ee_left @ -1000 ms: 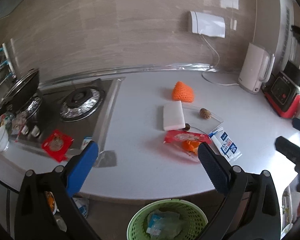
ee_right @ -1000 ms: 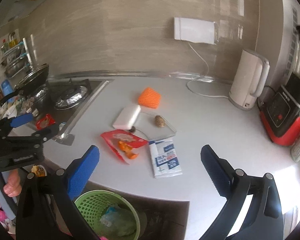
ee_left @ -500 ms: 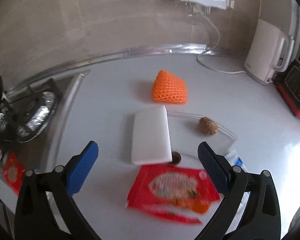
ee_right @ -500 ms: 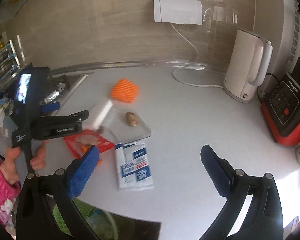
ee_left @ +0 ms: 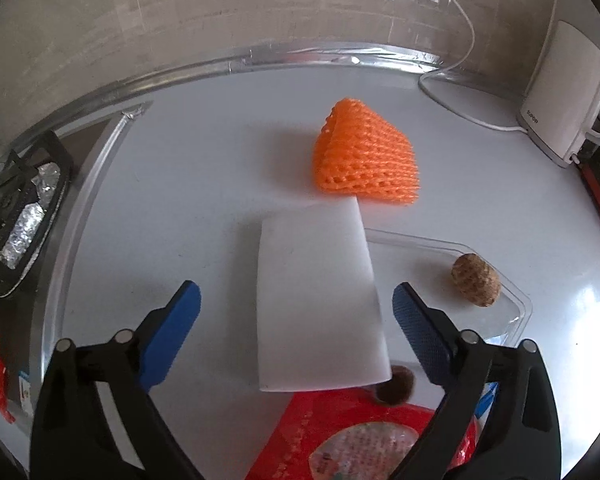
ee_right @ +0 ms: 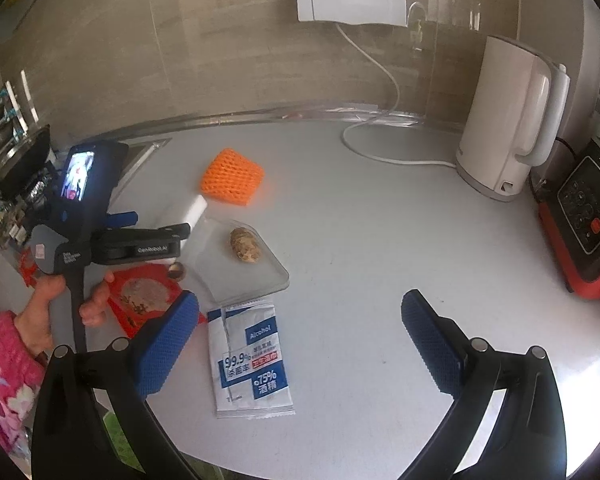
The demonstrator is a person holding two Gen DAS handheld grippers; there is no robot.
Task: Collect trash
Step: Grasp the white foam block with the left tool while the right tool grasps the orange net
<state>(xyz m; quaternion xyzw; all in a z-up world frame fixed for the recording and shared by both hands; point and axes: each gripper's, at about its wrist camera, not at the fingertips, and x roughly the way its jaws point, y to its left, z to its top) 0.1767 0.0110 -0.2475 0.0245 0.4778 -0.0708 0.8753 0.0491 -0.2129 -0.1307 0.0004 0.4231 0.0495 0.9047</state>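
Note:
My left gripper (ee_left: 296, 308) is open, its blue pads on either side of a white foam sheet (ee_left: 320, 300) lying flat on the counter. An orange foam net (ee_left: 366, 160) lies just beyond the sheet. A clear plastic tray (ee_left: 488, 280) with a brown pit (ee_left: 476, 285) lies to the right. A red snack wrapper (ee_left: 360, 436) lies under the gripper. My right gripper (ee_right: 300, 332) is open and empty above a white-blue alcohol wipe packet (ee_right: 252, 356). The left gripper (ee_right: 152, 232) also shows in the right wrist view, over the foam sheet (ee_right: 192, 210).
A white kettle (ee_right: 512, 120) and a red appliance (ee_right: 584, 216) stand at the right, with a cord (ee_right: 380, 148) along the back. The gas stove (ee_left: 20, 208) is at the left. A dark small nut (ee_left: 394, 386) lies by the wrapper.
My left gripper has moved forward and down over the counter to the white foam sheet. My right gripper has moved forward toward the wipe packet. The green bin has almost left view.

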